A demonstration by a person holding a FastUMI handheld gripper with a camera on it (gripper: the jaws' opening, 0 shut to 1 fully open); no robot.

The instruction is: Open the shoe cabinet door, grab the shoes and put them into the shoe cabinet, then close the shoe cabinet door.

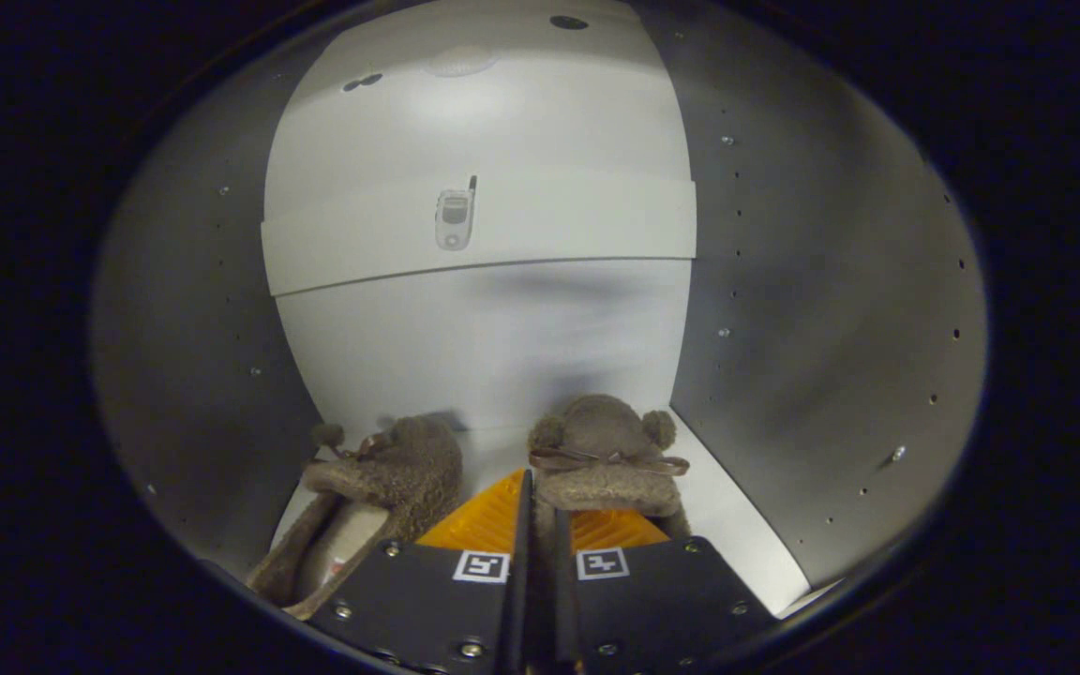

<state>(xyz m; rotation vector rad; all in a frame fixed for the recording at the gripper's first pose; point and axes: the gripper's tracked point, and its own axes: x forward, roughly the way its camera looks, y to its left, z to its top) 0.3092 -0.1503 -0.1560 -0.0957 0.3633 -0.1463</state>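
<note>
Inside the white shoe cabinet (502,356), the gripper (540,511) is pinched on the heel edge of the right fluffy brown slipper (607,450), its mate (381,487) alongside.

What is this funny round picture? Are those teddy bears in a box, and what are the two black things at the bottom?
No bears! Those are two fuzzy brown slippers with little pom-poms. The camera rides on a hand-held gripper, a grabbing tool with two fingers, and looks forward along them. The black blocks at the bottom are the gripper's own parts, and its fingers are nearly closed together, pinching the back edge of the right fuzzy brown slipper with a ribbon bow. The left fuzzy brown slipper lies beside it, leaning a bit sideways. The "box" is the inside of a pale grey shoe cabinet, with small holes in its side walls. Both slippers rest on its white bottom board. Higher up is a white shelf.
</note>
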